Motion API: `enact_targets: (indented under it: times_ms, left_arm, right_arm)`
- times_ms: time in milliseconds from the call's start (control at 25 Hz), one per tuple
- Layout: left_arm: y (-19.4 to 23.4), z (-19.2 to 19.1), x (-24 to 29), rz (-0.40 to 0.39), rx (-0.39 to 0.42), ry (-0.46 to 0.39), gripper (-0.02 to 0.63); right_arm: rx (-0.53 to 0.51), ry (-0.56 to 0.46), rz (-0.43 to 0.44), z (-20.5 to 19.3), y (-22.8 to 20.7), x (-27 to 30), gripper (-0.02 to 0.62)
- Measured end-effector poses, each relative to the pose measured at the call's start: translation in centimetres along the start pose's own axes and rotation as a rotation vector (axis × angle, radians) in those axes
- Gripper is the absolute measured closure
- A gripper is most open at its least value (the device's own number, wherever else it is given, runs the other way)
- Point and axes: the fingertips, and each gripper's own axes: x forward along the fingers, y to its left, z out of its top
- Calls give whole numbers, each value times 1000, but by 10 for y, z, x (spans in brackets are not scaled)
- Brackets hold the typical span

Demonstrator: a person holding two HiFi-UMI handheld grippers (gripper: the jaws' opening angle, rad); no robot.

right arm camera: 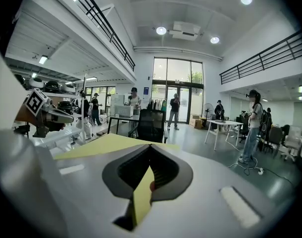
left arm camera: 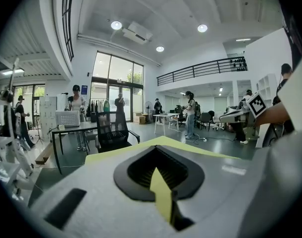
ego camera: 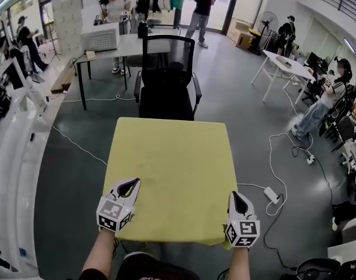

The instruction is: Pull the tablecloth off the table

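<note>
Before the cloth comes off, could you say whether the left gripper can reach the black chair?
Probably not: the left gripper is shut on the yellow tablecloth at the near edge, and the black chair stands beyond the far edge.

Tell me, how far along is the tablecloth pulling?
Done: the left gripper and right gripper are each shut on a near corner of the yellow tablecloth. In hand: that two-handed grip. Left: nearly everything, since the cloth lies spread out flat, none of it pulled off yet.
</note>
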Motion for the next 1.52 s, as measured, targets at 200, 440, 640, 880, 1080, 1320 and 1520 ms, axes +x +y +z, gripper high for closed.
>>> enact_targets:
  times_ms: [200, 440, 640, 880, 1080, 1320, 1520]
  left_arm:
    - [33, 0, 25, -23, -10, 10, 600]
    - [71, 0, 39, -31, -24, 10, 600]
    - [92, 1, 44, -35, -14, 11, 600]
    - [103, -9, 51, -25, 3, 47, 600]
    - [103, -23, 64, -24, 49, 118, 600]
    - [101, -46, 80, -69, 152, 244, 580]
    - [98, -71, 89, -127, 203, 342, 506]
  right_arm:
    - [-8, 19, -6, 10, 7, 39, 581]
    - [-19, 19, -36, 25, 12, 71, 582]
    - [-57, 47, -26, 25, 18, 85, 582]
    - [-165, 105, 28, 16, 15, 98, 581]
    - [-186, 142, 67, 0, 1, 115, 581]
    - [-352, 266, 234, -32, 0, 137, 548]
    - [-392, 322, 332, -53, -3, 150, 486]
